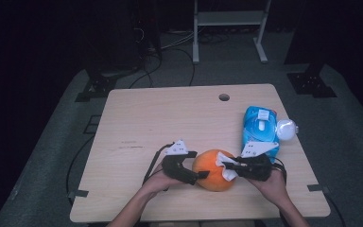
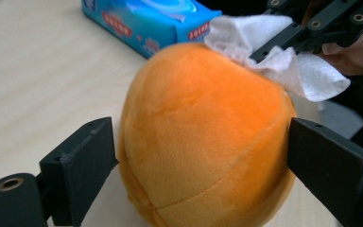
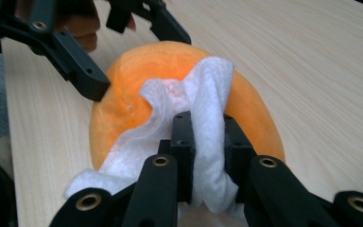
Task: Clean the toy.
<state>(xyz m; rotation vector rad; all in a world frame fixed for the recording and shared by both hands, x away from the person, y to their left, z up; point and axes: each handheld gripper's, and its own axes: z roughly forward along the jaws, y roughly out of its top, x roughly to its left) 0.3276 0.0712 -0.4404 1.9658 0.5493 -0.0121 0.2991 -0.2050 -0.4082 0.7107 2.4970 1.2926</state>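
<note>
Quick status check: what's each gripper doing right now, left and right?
Left gripper: jaws set wide around the orange plush ball, pads against its sides, bracing it.
Right gripper: shut on the white wipe, which lies against the ball.

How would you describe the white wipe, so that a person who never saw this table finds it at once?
Start at the wooden table and go to its near edge, where an orange plush ball sits between two hand-held grippers. The white wipe lies crumpled against the ball's right side, pinched in the right gripper. It is the only soft white sheet; the blue wipe pack behind is boxy and printed.
</note>
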